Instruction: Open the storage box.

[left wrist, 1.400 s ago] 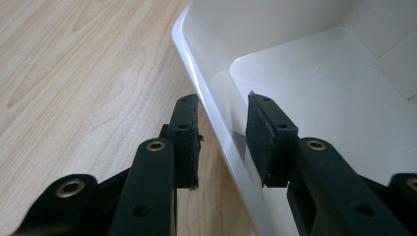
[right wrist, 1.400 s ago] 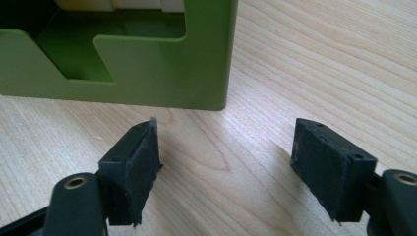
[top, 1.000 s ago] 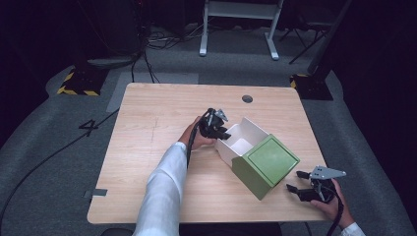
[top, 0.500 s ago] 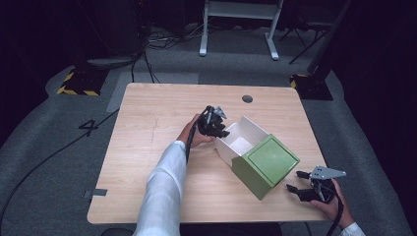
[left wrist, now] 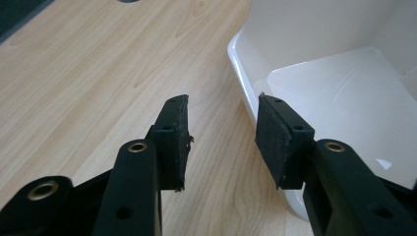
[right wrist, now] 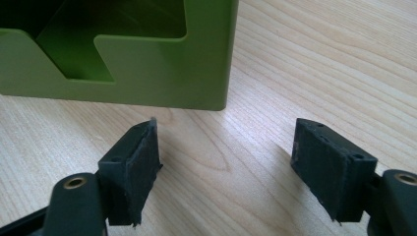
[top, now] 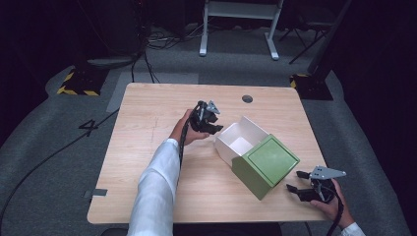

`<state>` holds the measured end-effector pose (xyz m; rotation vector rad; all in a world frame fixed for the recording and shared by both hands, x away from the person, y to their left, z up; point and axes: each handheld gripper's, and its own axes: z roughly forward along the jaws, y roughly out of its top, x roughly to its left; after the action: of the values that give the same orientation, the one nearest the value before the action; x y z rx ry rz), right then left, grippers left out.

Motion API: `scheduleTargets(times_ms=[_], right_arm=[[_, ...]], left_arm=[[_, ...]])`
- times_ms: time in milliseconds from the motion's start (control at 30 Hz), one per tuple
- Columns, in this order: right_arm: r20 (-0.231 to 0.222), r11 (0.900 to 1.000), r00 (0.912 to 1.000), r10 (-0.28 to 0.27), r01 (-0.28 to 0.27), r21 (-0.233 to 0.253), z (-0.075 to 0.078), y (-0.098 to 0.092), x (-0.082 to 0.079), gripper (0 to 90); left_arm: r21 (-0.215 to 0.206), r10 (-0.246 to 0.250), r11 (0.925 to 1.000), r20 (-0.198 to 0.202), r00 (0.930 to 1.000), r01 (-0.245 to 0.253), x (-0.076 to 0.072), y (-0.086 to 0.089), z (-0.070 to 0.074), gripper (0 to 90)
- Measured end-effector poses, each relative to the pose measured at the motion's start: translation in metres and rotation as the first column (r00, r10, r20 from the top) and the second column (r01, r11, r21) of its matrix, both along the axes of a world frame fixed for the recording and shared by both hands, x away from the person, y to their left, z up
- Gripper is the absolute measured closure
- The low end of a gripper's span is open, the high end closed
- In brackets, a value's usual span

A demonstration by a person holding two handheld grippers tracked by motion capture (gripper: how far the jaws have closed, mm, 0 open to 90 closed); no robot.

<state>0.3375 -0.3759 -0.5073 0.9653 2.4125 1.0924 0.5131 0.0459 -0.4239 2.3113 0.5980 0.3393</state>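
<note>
Your left tongs [top: 212,127] sit spread apart and empty at the rim of the white box [top: 240,138] on the desk [top: 147,113]. Your right tongs [top: 299,183] gape wide, holding nothing, just beside the green lid [top: 268,162] leaning on that box.

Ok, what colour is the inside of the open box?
White inside the box, clearest in the left gripper view; its lid is green.

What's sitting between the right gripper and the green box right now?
Nothing: bare wooden table lies between the open right gripper and the green box in the right gripper view. The high view shows the same gap.
</note>
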Motion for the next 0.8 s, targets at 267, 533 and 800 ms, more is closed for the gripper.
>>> scheduleTargets(times_ms=[267,533,800], right_arm=[[0.0,1.0,1.0,0.0,0.0,0.0,0.0,0.0,0.0,26.5],[0.0,1.0,1.0,0.0,0.0,0.0,0.0,0.0,0.0,26.5],[0.0,1.0,1.0,0.0,0.0,0.0,0.0,0.0,0.0,26.5]], left_arm=[[0.024,0.024,0.9994,0.042,0.9988,-0.025,-0.007,0.008,0.014,50.2],[0.058,0.056,0.9965,0.076,0.9955,-0.061,-0.017,0.017,0.021,34.8],[0.1,0.062,0.9923,0.12,0.9909,-0.074,-0.031,0.022,0.026,27.4]])
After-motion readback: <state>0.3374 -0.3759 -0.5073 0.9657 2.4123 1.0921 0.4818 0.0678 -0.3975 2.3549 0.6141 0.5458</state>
